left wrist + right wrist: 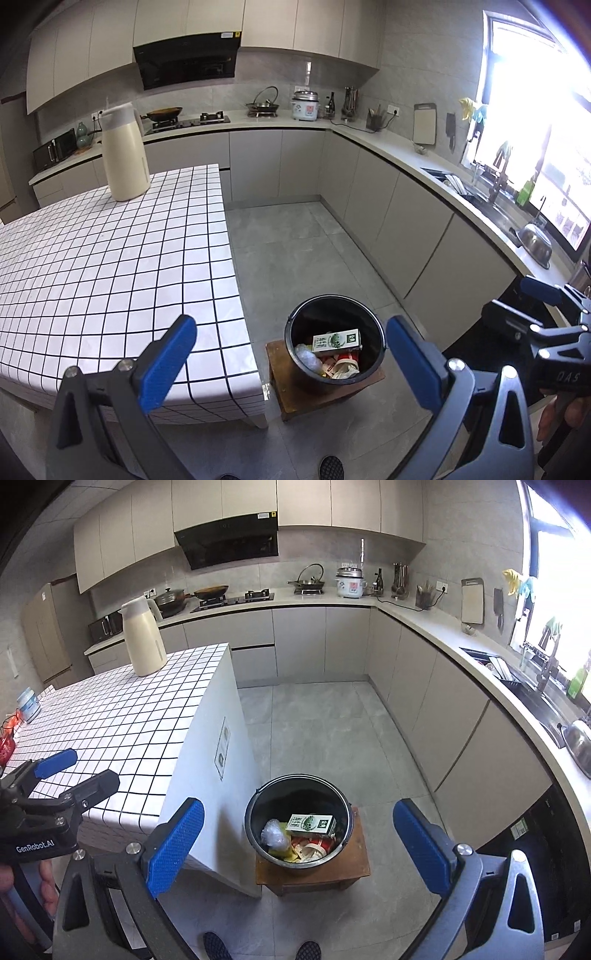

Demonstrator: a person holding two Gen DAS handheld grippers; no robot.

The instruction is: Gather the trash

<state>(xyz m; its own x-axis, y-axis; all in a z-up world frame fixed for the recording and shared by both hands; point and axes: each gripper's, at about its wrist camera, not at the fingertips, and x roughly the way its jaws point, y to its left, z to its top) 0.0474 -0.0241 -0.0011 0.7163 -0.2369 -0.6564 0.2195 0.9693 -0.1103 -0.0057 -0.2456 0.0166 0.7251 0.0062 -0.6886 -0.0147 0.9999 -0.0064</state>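
Through my left wrist camera, I am holding my left gripper (pixel 288 354) spread wide and empty; the black bucket (pixel 334 306) on its wooden stool (pixel 291 402) is sitting between the pads toward 1 o'clock, trash already inside, a green-and-white carton (pixel 336 339) lying with its long axis running 9 to 3. Its print is too small to read.

Through my right wrist camera, my right gripper (pixel 299 842) is likewise gaping with nothing in it, the bucket at 12 o'clock, so I judge this hand better lined up. "GenRobot.AI" is showing on the other gripper's body at 9 o'clock.
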